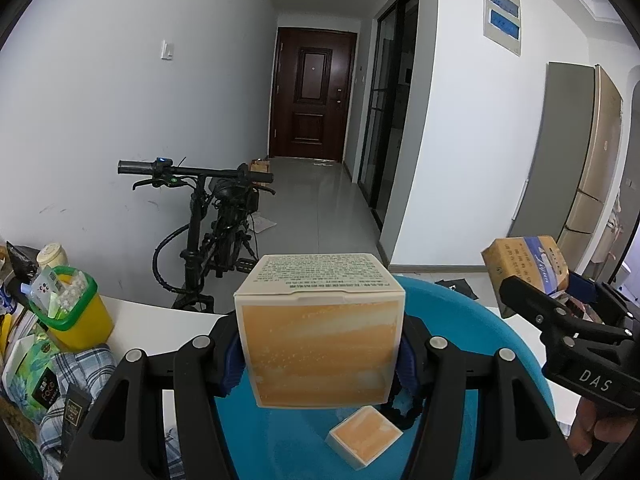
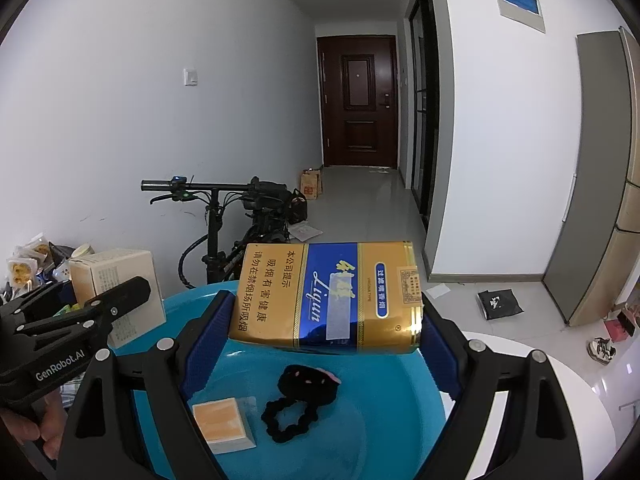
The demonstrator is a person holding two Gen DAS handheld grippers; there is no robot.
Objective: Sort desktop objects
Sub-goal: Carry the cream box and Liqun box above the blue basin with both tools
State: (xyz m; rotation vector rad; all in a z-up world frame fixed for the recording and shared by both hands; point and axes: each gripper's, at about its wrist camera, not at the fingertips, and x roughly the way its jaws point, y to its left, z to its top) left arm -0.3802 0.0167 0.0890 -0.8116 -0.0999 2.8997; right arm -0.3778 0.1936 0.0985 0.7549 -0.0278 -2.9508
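Desktop objects were partly gathered in the blue basin [image 2: 384, 392] when you held both grippers over it. Your left gripper [image 1: 320, 356] was clamped on a cube-shaped orange box [image 1: 320, 344], its blue pads [image 1: 231, 364] pressing the box's two sides, with the printed white face turned upward. Your right gripper [image 2: 326, 320] gripped a gold and blue cigarette pack [image 2: 332, 296] by its short ends, the pack lying crosswise between the pads [image 2: 202, 344] above the basin. Inside the basin lay a smaller orange box [image 2: 224, 424], a black hair tie [image 2: 290, 416] just beside it, and a black fuzzy item [image 2: 308, 380] touching the tie. At the table's [image 1: 160, 320] left end stood a yellow bin with a green rim [image 1: 76, 312], stuffed with packets, with a plaid cloth [image 1: 84, 368] near it. Beyond the table a black bicycle [image 1: 212, 224] leaned by the wall.
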